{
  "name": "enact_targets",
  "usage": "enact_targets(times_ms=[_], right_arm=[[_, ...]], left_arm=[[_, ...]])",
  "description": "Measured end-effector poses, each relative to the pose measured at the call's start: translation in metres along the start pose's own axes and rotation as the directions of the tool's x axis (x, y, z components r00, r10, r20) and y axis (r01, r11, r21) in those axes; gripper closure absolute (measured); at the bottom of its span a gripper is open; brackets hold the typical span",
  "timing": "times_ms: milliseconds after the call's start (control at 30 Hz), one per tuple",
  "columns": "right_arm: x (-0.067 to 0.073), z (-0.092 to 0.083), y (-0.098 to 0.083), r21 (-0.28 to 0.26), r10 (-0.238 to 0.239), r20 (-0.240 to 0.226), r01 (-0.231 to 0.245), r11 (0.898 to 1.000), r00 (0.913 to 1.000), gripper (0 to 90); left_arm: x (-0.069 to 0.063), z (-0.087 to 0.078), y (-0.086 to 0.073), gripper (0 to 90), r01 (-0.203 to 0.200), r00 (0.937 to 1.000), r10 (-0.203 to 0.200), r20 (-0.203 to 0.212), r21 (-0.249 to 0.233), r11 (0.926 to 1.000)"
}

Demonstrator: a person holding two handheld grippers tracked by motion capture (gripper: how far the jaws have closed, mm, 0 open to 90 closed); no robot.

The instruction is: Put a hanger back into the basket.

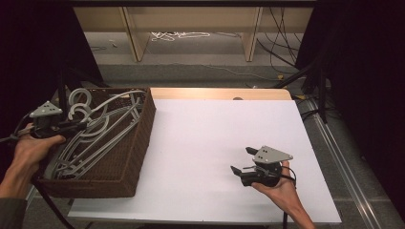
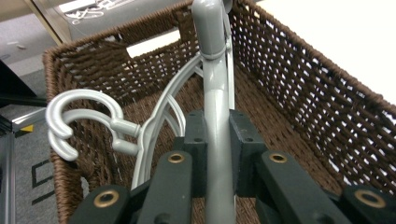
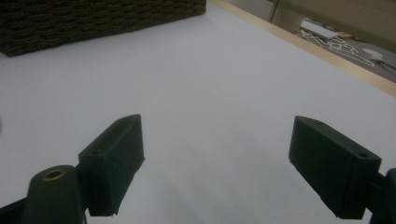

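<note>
A brown woven basket (image 1: 145, 125) stands on the left of the white table top and holds several grey plastic hangers (image 1: 98, 138). My left gripper (image 1: 71, 127) reaches over the basket's left rim and is shut on one grey hanger (image 2: 217, 100), whose bar runs up between the two black pads (image 2: 198, 135). Two more hanger hooks (image 2: 77, 114) curl over the basket's (image 2: 303, 84) far left wall. My right gripper (image 1: 241, 160) rests low over the table at the right, jaws wide open with nothing between them (image 3: 219, 140). It points toward the basket (image 3: 93, 18).
The white table top (image 1: 210, 133) stretches between the basket and the right hand, with a wooden strip along its far edge (image 1: 219, 93). Beyond it are wooden table legs and loose cables on the floor (image 1: 179, 35). A metal rail (image 1: 334, 143) runs along the right.
</note>
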State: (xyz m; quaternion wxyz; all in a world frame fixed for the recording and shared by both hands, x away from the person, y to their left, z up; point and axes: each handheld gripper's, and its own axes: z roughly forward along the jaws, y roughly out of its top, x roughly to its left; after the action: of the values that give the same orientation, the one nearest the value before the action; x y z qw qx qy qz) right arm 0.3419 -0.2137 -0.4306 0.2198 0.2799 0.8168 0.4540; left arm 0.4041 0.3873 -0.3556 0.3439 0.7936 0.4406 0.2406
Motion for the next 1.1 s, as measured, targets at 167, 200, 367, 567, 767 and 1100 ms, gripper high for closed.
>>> enact_targets(times_ms=[167, 200, 367, 567, 767, 1100], right_arm=[[0.0, 0.0, 0.0, 0.002, -0.001, 0.001, 0.001, 1.0, 1.0, 18.9], [0.0, 0.0, 0.0, 0.003, -0.002, 0.003, 0.002, 1.0, 1.0, 18.9], [-0.001, 0.0, 0.0, 0.005, -0.003, 0.002, 0.003, 1.0, 1.0, 18.9], [-0.001, 0.0, 0.0, 0.007, -0.004, 0.002, 0.004, 1.0, 1.0, 18.9], [-0.001, 0.0, 0.0, 0.006, -0.003, 0.003, 0.003, 1.0, 1.0, 18.8], [-0.002, 0.001, -0.002, 0.009, 0.002, 0.0, -0.002, 1.0, 1.0, 18.8]], left_arm=[[-0.008, 0.014, -0.003, 79.3, 0.01, 0.9999, -0.011, 0.013, 0.024, 0.9997], [-0.008, 0.016, -0.003, 79.3, 0.0, 0.9999, 0.0, 0.014, 0.042, 0.9991], [-0.007, 0.025, -0.008, 79.3, 0.009, 0.9999, -0.01, 0.01, 0.097, 0.9953], [-0.003, 0.028, -0.011, 78.6, 0.058, 0.9983, -0.056, -0.019, 0.119, 0.9912], [-0.001, 0.034, -0.011, 74.4, 0.102, 0.9931, -0.093, -0.071, 0.143, 0.9844], [0.003, 0.045, -0.013, 65.3, 0.154, 0.9806, -0.125, -0.151, 0.198, 0.968]])
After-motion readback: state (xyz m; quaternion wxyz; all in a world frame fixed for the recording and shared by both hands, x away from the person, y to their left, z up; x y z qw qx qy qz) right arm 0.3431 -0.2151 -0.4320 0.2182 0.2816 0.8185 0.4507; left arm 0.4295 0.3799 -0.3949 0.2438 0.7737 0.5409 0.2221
